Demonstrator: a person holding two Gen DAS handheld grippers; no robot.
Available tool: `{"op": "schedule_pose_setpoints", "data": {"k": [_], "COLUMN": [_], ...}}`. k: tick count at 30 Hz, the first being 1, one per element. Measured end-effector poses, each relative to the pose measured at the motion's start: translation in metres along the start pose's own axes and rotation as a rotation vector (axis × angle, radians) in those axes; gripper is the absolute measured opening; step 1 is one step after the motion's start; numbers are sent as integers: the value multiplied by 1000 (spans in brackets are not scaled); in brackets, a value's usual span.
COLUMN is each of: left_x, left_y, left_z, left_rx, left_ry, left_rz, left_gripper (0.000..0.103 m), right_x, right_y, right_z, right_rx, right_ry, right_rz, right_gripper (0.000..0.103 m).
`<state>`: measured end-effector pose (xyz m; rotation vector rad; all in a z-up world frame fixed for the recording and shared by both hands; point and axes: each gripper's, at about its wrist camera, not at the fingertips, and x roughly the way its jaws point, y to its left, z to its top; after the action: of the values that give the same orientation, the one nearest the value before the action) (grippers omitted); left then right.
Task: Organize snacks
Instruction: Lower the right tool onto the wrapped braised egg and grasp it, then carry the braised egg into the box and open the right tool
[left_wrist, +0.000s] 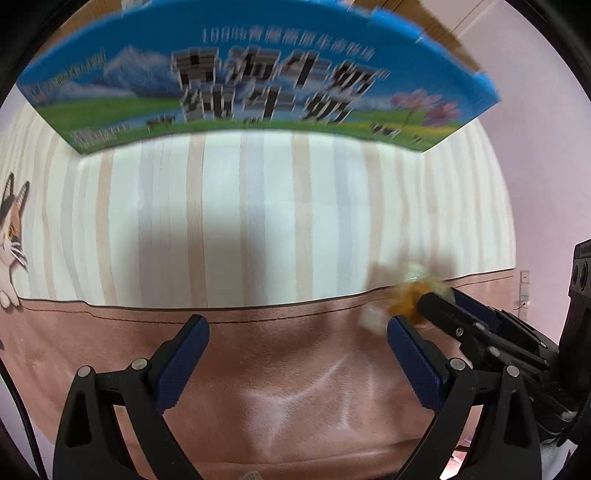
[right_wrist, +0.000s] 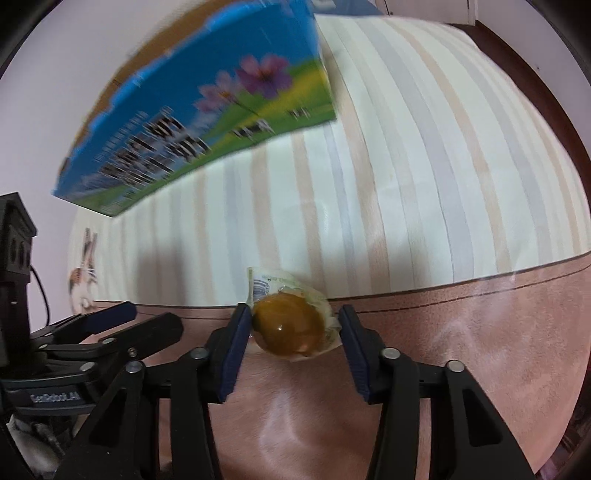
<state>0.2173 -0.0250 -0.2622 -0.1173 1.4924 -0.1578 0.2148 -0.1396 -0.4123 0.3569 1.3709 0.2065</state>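
Note:
My right gripper is shut on a brown egg-shaped snack in a clear wrapper, held just above the cloth's pink border. The same snack shows blurred in the left wrist view at the right gripper's tips. My left gripper is open and empty, just left of the right one. A blue milk carton box with a meadow picture stands at the far side of the table; it also shows in the right wrist view at upper left.
The table carries a striped cream cloth with a pink border and a cat print at the left. Pale wall lies behind the box.

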Motion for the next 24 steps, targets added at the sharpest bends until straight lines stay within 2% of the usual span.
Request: {"op": "schedule_pose_setpoints", "data": {"k": [3, 5, 6, 7, 8, 9, 14, 16, 18, 20, 24], "left_x": [-17, -29, -34, -34, -33, -30, 7, 20, 28, 33, 37], "left_y": [-2, -3, -5, -1, 0, 5, 22, 25, 27, 28, 29], "left_z": [4, 12, 15, 15, 16, 20, 23, 21, 19, 19, 21], "left_rx": [12, 30, 44, 48, 51, 49, -8, -22, -30, -32, -34], "left_ry": [-33, -65, -85, -96, -103, -99, -14, 16, 36, 44, 44], "left_rz": [-24, -11, 13, 29, 50, 58, 64, 73, 69, 76, 80], "left_gripper": [99, 99, 99, 99, 99, 99, 99, 99, 99, 99, 99], "right_x": [-23, -33, -33, -28, -21, -11, 46, 60, 65, 67, 65], "right_y": [5, 7, 5, 1, -3, -6, -33, -39, -36, -25, -3], "right_z": [8, 15, 18, 21, 23, 24, 16, 12, 12, 14, 10], "right_rx": [-6, -28, -33, -18, 1, 19, 170, 215, 199, 150, 12], "right_ry": [-26, -50, -41, -8, 22, 56, 185, 179, 158, 138, 110], "right_rz": [38, 25, 25, 28, 24, 13, 71, 76, 53, 5, -63], "right_gripper": [36, 36, 39, 46, 68, 80, 80, 80, 77, 67, 65]}}
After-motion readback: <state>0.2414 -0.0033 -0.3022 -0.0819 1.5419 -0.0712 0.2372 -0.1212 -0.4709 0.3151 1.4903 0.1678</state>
